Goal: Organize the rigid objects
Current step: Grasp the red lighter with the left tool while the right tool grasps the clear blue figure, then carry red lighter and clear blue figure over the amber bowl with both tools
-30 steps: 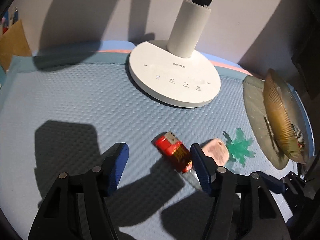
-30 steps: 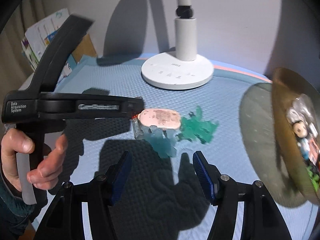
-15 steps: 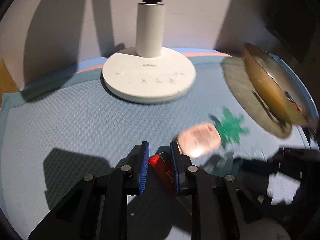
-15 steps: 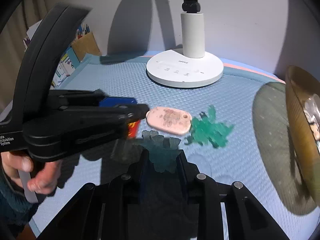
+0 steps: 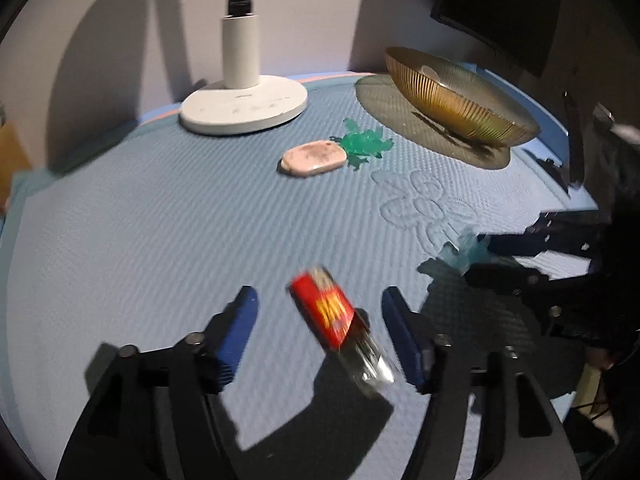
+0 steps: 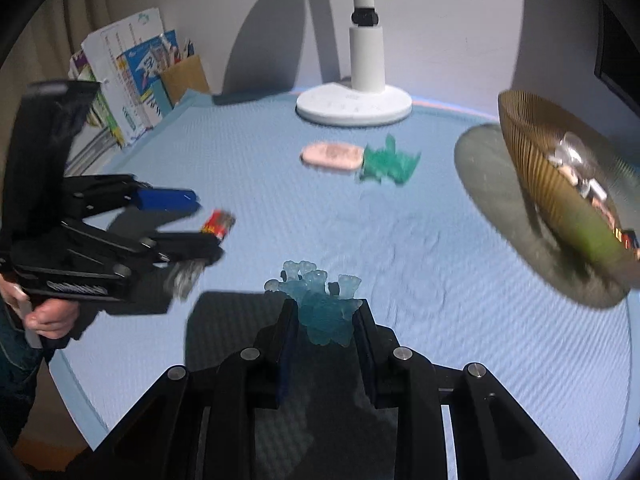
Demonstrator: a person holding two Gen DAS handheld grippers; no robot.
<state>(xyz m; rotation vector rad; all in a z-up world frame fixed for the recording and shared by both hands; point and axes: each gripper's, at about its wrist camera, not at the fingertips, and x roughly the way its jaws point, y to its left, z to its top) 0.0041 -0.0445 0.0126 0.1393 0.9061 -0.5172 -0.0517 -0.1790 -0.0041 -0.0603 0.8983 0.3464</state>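
Jaws of the left gripper are seen spread, having just been opening, with the blurred red lighter between them, untouched by either pad. The right gripper is clamped on a pale blue translucent piece, which juts past its fingertips toward 12 o'clock. Farther off, at about 12 o'clock on the blue mat, a pink oval piece is found touching a green translucent piece. A gold ribbed bowl is seen at 2 o'clock, a white lamp base beyond.
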